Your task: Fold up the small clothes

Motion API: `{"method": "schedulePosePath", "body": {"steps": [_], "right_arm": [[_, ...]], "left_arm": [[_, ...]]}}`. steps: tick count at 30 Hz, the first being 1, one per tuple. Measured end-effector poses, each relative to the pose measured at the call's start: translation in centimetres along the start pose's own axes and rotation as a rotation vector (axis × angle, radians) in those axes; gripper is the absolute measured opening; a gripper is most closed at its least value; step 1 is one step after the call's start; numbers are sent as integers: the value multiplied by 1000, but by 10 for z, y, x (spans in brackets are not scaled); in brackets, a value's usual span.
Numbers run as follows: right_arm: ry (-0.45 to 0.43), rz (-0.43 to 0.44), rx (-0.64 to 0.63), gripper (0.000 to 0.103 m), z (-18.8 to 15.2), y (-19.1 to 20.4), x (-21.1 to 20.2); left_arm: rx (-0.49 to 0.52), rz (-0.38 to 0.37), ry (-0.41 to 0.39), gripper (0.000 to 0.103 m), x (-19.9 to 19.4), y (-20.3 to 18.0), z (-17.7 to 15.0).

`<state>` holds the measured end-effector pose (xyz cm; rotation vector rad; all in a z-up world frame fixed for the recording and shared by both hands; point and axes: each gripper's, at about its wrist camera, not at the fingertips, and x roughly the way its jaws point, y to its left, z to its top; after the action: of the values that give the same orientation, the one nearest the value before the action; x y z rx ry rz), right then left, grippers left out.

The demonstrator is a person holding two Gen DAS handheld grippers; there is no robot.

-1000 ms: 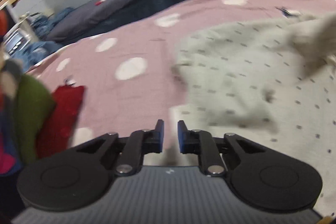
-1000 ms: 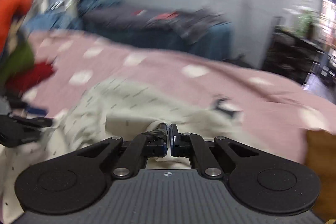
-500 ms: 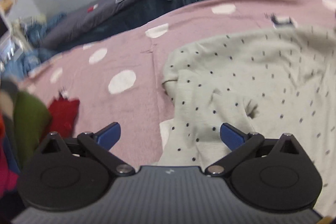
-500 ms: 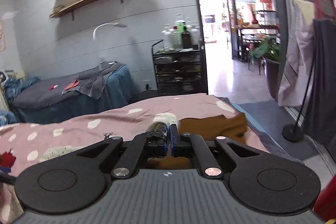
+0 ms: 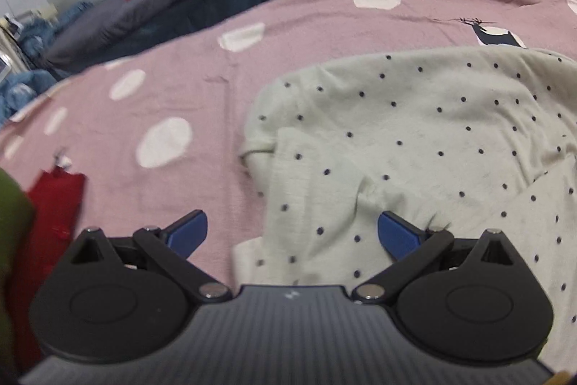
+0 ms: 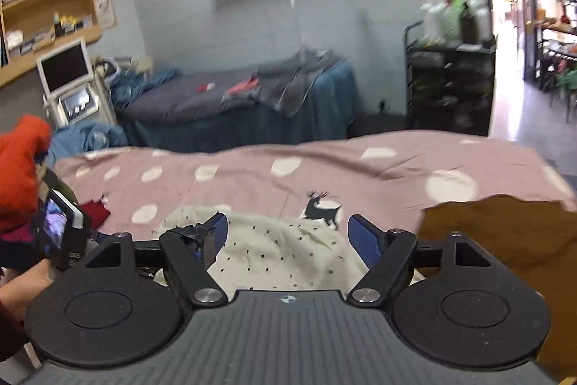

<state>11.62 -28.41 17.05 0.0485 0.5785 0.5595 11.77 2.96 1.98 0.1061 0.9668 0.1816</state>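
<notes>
While the cream polka-dot garment [image 5: 414,147] is lying rumpled on the pink spotted bedspread [image 5: 173,96], we are holding the left gripper [image 5: 292,230] just above its near edge, jaws spread wide and grasping nothing. Its blue fingertips [image 5: 189,230] are straddling the boundary between bedspread and garment: the left pad is hanging over bare pink cloth, the right pad over dotted fabric. A fold is crossing the garment near its left side, and a deer print [image 5: 494,33] on the bedspread is showing just beyond its far edge. A red cloth [image 5: 54,201] is lying on the bedspread at the left. In the right wrist view, we are keeping the right gripper [image 6: 288,235] likewise released, its jaws parted above the same garment [image 6: 281,248], with nothing between them. A brown garment [image 6: 505,233] is lying to the right, beside the cream one.
</notes>
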Motion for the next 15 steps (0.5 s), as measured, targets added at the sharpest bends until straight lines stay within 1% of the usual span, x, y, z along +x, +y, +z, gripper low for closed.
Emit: {"method": "schedulePosePath", "body": {"steps": [1, 2, 3, 4, 5, 6, 7, 8, 9, 10, 11, 12, 13, 15], "right_arm": [[25, 2, -18, 103, 3, -1, 25], [54, 3, -34, 103, 6, -3, 49], [71, -18, -62, 103, 7, -4, 72], [97, -48, -85, 103, 7, -5, 94], [137, -74, -98, 103, 6, -8, 115], [171, -103, -98, 97, 4, -13, 134], [210, -125, -64, 89, -1, -18, 148], [259, -116, -7, 86, -4, -26, 161], [298, -95, 54, 77, -8, -34, 171], [325, -76, 120, 68, -15, -40, 177], [327, -69, 152, 60, -19, -42, 177], [311, -57, 158, 29, -24, -37, 169], [317, -16, 163, 9, -27, -32, 159], [299, 101, 216, 9, -36, -23, 129]], "left_arm": [[-12, -48, 4, 84, 5, 0, 0], [-37, -101, 19, 63, 10, 1, 0], [-80, -152, 21, 49, 13, 4, 0], [-114, -178, 25, 42, 13, 8, 2], [-120, -184, 29, 28, 13, 11, 3], [-110, -176, 28, 14, 11, 13, 3], [-92, -169, 27, 11, 9, 16, 1], [-83, -175, 30, 9, 6, 20, -2], [-83, -186, 36, 8, 2, 26, -6], [-90, -197, 40, 7, -3, 33, -10], [-98, -211, 42, 6, -10, 41, -15], [-105, -227, 43, 5, -18, 49, -21], [-106, -233, 43, 5, -25, 55, -26], [-79, -221, 49, 4, -43, 67, -39]]}}
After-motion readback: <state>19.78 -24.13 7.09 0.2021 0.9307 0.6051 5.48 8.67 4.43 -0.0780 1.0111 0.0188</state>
